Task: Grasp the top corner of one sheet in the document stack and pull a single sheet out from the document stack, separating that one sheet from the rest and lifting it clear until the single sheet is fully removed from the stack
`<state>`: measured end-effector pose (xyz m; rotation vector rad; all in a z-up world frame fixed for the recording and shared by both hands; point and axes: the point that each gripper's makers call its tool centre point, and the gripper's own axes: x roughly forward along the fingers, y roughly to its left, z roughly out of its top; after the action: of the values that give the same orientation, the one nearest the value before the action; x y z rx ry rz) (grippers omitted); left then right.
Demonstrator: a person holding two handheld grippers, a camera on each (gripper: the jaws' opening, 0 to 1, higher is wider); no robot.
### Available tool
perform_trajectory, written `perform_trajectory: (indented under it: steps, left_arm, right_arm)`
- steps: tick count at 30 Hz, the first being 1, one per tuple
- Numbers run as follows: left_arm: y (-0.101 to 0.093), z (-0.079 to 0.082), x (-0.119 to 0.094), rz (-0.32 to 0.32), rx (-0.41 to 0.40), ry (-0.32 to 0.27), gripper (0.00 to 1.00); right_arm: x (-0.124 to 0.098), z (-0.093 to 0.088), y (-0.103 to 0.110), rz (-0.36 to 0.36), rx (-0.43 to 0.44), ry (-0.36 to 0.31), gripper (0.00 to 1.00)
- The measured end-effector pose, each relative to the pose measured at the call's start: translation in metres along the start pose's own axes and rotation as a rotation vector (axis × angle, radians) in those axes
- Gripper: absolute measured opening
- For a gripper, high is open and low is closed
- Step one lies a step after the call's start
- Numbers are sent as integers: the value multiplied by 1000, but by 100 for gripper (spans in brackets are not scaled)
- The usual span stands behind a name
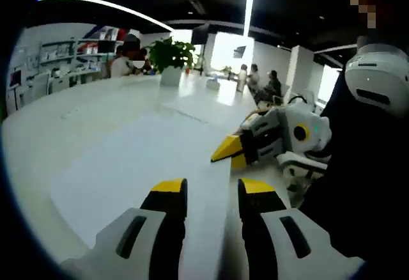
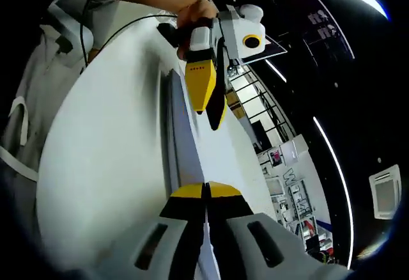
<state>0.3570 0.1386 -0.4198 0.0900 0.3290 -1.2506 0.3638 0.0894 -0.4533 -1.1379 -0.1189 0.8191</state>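
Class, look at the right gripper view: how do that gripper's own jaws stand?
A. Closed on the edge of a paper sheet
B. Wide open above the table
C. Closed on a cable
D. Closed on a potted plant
A: the right gripper has its yellow tips pressed together on the edge of the sheet, which runs up from between them.
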Motion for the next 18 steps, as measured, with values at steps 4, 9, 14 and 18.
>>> perform_trajectory:
  steps: [4, 9, 14, 18]
  left_arm:
    - [5, 7, -13, 151, 57, -72, 40]
    - [1, 12, -33, 280, 115, -136, 43]
    - [-6, 20, -49, 326, 67, -240, 43]
    - [-7, 4, -62, 383, 84, -209, 44]
  right_arm:
    - [0, 0, 1, 9, 26, -4, 2]
    - [0, 1, 1, 36, 36, -1, 2]
    - [1, 1, 2, 52, 36, 3, 2]
    - [2, 1, 1, 63, 80, -2, 2]
